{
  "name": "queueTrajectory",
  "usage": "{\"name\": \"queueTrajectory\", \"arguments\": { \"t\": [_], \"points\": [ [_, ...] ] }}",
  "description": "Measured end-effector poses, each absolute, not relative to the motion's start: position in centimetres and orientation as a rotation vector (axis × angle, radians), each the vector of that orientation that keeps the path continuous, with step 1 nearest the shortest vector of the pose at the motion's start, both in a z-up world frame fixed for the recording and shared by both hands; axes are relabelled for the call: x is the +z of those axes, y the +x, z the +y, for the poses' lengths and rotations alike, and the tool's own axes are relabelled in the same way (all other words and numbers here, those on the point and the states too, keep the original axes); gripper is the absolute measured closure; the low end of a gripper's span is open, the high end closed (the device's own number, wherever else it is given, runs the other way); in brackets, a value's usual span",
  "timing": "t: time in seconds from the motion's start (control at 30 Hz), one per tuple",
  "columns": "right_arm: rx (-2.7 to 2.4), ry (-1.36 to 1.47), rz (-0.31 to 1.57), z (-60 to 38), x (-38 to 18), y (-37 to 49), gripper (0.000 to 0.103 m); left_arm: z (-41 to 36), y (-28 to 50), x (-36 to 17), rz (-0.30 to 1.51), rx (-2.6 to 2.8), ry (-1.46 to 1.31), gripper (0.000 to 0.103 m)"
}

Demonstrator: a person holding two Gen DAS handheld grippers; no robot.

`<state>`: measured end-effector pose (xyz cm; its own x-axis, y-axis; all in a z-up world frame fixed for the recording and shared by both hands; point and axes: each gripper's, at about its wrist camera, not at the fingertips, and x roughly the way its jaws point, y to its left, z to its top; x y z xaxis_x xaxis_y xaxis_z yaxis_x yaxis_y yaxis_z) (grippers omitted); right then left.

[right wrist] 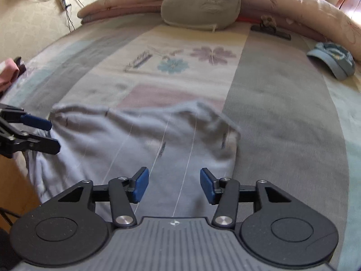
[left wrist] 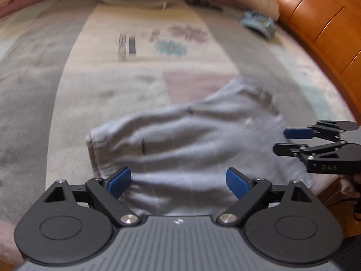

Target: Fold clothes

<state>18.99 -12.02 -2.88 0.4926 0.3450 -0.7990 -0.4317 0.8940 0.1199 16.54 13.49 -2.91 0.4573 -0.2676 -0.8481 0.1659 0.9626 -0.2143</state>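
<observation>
We are hovering over the grey garment (right wrist: 140, 142) on the bed (right wrist: 282, 117).
We are holding both the left gripper (left wrist: 178, 181) and the right gripper (right wrist: 174, 185) with jaws spread, pinching nothing.

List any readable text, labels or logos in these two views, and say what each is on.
"DAS": on the black body of the right gripper, seen from the left wrist view; part of it may be hidden.
Small emblem on the left gripper housing: no letters readable.
Dark marks on the grey garment: too blurred to read.

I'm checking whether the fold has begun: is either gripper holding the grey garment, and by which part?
Nothing is held. The left gripper and the right gripper are both open above the grey garment, with no cloth between their pads.
</observation>
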Motion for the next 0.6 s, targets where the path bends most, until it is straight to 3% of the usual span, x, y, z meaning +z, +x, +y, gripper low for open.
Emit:
{"name": "queueTrajectory", "arguments": {
  "t": [0.13, 0.6],
  "points": [
    [0.44, -0.106, 0.967, -11.8, -3.9, 17.7, 0.038, 13.8, 16.0, -2.7, 1.055, -0.286, -0.107, 0.012],
    [0.472, -0.106, 0.968, -9.4, -2.5, 16.2, 0.033, 14.6, 13.7, -2.5, 1.043, -0.37, -0.123, 0.012]
  ]
}}
